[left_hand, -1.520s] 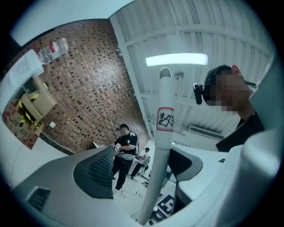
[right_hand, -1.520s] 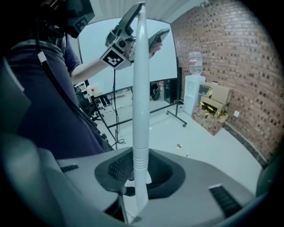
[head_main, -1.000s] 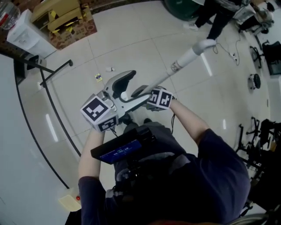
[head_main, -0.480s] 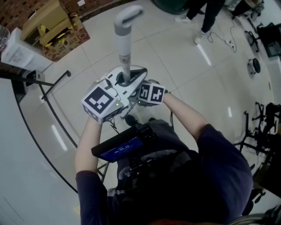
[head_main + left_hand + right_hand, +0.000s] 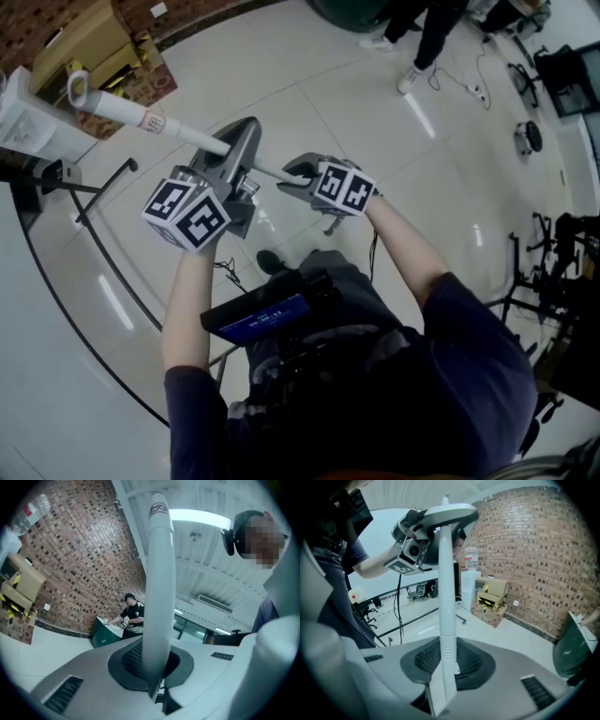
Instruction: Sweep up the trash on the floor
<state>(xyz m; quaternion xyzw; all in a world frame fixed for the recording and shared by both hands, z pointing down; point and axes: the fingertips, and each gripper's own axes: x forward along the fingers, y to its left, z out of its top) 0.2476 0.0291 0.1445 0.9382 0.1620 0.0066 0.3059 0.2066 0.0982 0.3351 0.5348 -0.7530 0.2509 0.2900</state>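
Note:
A long white broom handle [image 5: 141, 117] slants from the upper left down to my two grippers in the head view. My left gripper [image 5: 236, 148] is shut on the handle [image 5: 159, 573]; its jaws have just been closing with the handle between them. My right gripper [image 5: 298, 174] is shut on the thinner ribbed part of the same handle [image 5: 445, 620], just right of the left one. The right gripper view shows the left gripper [image 5: 429, 520] clamped higher up the pole. The broom's head and any trash are hidden from view.
Cardboard boxes [image 5: 94, 42] and a white water dispenser [image 5: 28, 117] stand by the brick wall at the upper left. A black stand foot [image 5: 103, 183] lies on the tiles at the left. A dark green bin [image 5: 347, 11] and a person's legs [image 5: 431, 33] are at the top.
The handle's free end has swung from the upper right, through straight up, to the upper left. My left gripper has shifted left and closed on the handle.

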